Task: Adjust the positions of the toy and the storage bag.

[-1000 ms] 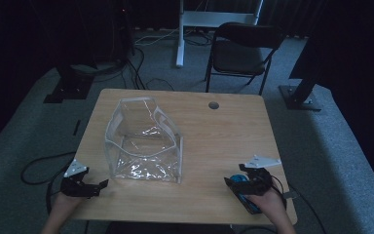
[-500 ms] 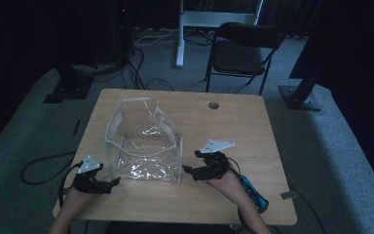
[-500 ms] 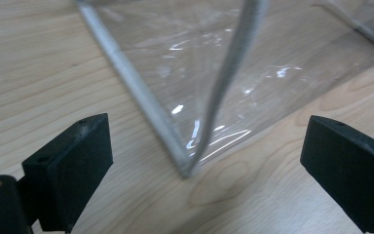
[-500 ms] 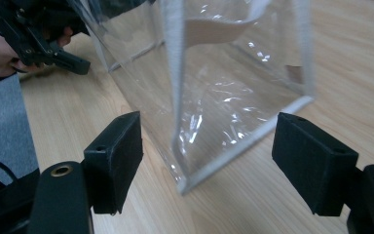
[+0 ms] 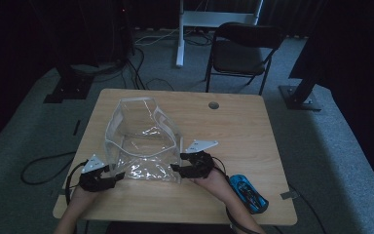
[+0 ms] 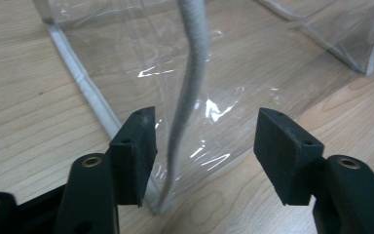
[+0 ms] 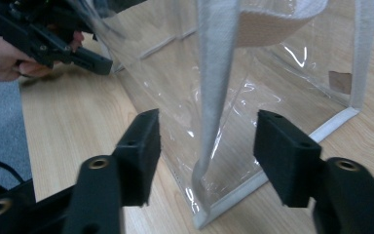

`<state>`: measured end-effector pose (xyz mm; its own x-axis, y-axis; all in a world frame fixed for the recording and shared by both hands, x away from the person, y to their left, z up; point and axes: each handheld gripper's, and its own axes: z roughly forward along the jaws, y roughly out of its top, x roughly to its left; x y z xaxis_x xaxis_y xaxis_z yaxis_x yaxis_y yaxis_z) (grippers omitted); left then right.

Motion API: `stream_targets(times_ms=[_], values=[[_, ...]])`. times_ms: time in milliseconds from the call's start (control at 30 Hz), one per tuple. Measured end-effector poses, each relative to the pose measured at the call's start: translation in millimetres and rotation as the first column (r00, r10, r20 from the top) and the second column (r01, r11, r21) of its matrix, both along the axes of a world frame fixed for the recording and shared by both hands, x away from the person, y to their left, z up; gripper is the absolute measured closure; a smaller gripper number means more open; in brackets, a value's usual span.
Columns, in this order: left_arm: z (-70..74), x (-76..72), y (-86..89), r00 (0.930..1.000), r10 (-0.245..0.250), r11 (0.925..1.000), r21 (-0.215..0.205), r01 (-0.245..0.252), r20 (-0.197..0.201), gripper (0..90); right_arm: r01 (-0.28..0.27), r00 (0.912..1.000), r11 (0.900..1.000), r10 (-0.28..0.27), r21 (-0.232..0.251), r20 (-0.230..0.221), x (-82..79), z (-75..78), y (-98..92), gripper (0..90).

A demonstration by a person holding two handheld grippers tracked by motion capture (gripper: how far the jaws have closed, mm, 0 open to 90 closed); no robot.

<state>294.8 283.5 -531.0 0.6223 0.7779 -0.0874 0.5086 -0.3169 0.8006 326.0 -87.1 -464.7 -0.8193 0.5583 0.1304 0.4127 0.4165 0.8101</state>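
**Both tools at the near corners of the clear bag**

On the left I have the left tool (image 5: 113, 176) low on the table (image 5: 253, 141), its tips at the near left corner of the clear plastic bag (image 5: 143, 146). In the left gripper view the bag's white-trimmed corner edge (image 6: 187, 97) rises between my two black jaws, closer to the left one. The jaws have just been closing, yet there is a gap on each side of the edge, so the pads are not pressing on it: this tool is part open, straddling the corner.

The bag stands upright in the middle of the table, nearer my side, with its mouth open upward and its near wall facing me between the two tools.

To the right, the right tool (image 5: 176, 168) sits at the bag's near right corner. In the right gripper view the white seam (image 7: 214, 97) of that corner stands between the jaws, roughly midway. These jaws have just been closing too and have gaps on both sides; nothing is gripped.

Farther right, near the table's near right edge, lies a blue object (image 5: 247, 191), well apart from the bag.
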Motion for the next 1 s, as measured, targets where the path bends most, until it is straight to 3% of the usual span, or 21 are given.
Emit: stream_targets(times_ms=[133, 300, 433, 533, 733, 1000], values=[[0.8, -0.7, -0.9, 0.9994, 0.02, 0.9998, 0.001, -0.02, 0.028, 59.2, -0.007, 1.0, 1.0, 0.007, 0.014, 0.007, 0.8, -0.9, 2.3, 52.3], [7.9, -1.0, 0.4, 0.9956, 0.034, 0.9969, -0.073, -0.028, 0.088, 59.1, -0.006, 0.9999, 1.0, 0.005, 0.017, 0.013, 1.7, -0.4, 5.9, 54.3], [14.4, -1.3, -4.1, 0.9885, 0.053, 0.9953, -0.088, -0.04, 0.142, 59.2, -0.005, 0.9999, 1.0, 0.005, 0.017, 0.01, 2.9, 1.0, 8.9, 61.8], [15.9, -0.5, -5.8, 0.9841, 0.073, 0.9936, -0.097, -0.057, 0.162, 65.4, -0.006, 0.9996, 1.0, 0.006, 0.002, 0.027, 2.3, 2.2, 10.9, 70.6], [16.9, 2.6, -11.3, 0.9853, 0.076, 0.9926, -0.106, -0.06, 0.153, 73.8, 0.006, 0.9994, 1.0, -0.006, -0.006, 0.034, 3.0, 3.0, 9.0, 78.2], [17.2, 10.2, -24.0, 0.9902, 0.042, 0.9934, -0.111, -0.027, 0.133, 80.9, 0.035, 0.9982, 0.999, -0.033, -0.029, 0.05, 3.8, 5.4, -3.0, 81.9]])
